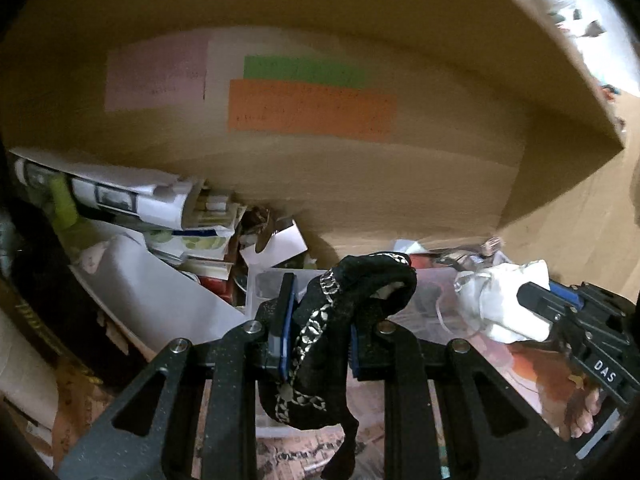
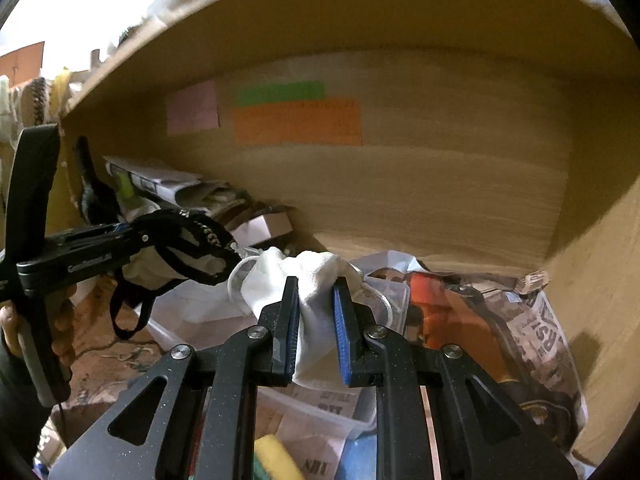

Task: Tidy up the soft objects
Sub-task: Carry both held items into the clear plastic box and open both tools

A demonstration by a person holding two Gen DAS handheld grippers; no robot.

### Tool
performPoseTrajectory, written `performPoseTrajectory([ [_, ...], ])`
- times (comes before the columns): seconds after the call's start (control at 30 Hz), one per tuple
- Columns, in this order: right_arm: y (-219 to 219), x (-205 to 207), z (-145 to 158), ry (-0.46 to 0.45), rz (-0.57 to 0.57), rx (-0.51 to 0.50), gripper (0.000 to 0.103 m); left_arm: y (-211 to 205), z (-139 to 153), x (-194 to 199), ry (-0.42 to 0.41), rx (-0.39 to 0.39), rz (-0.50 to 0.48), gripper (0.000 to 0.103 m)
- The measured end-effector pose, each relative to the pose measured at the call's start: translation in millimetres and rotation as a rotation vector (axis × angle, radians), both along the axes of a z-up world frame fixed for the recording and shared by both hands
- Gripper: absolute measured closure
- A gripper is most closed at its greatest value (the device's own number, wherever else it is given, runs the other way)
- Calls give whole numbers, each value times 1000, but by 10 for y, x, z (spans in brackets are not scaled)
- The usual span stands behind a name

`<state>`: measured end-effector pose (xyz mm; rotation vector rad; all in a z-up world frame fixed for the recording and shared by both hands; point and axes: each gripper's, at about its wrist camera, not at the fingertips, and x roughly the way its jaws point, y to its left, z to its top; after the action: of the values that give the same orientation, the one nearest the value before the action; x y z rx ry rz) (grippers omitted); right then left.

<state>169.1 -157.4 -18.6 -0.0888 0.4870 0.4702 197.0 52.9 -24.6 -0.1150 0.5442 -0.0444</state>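
My left gripper (image 1: 322, 300) is shut on a black cloth piece with a silver chain trim (image 1: 352, 304); its straps hang below the fingers. It also shows in the right wrist view (image 2: 188, 248), at the left. My right gripper (image 2: 318, 292) is shut on a crumpled white cloth (image 2: 304, 280), seen in the left wrist view (image 1: 504, 300) at the right. Both are held above a clear plastic bin (image 1: 268, 280) inside a wooden shelf compartment.
The wooden back wall (image 1: 400, 184) carries pink, green and orange paper notes (image 1: 308, 108). Rolled papers and booklets (image 1: 120, 196) pile at the left. Newspaper and an orange packet (image 2: 460, 320) lie at the right. A wooden side wall (image 2: 600, 280) closes the right.
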Motion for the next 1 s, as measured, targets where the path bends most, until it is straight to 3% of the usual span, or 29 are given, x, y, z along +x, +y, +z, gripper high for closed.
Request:
performPoseTrajectory([
  [0.33,191,408,-340,129,3,-121,88,9,-511,505,176,30,-6,82],
  [0.47,243,513,-484,185,14,-170,88,-81,-617,537,204,86,-16,82],
  [0.57,265,559,-570,217,18,-191,88,-136,-660,528,218,117,-32,68],
  [0.63,278,567,-601,233,25,-201,87,-154,-674,506,217,128,-30,53],
  [0.77,299,513,-585,233,35,-213,74,-148,-677,446,218,133,-39,50],
  [0.9,268,392,-491,196,37,-203,55,-128,-635,338,222,111,-52,37],
  [1.0,246,286,-384,158,37,-182,48,-121,-536,187,188,105,-56,29],
])
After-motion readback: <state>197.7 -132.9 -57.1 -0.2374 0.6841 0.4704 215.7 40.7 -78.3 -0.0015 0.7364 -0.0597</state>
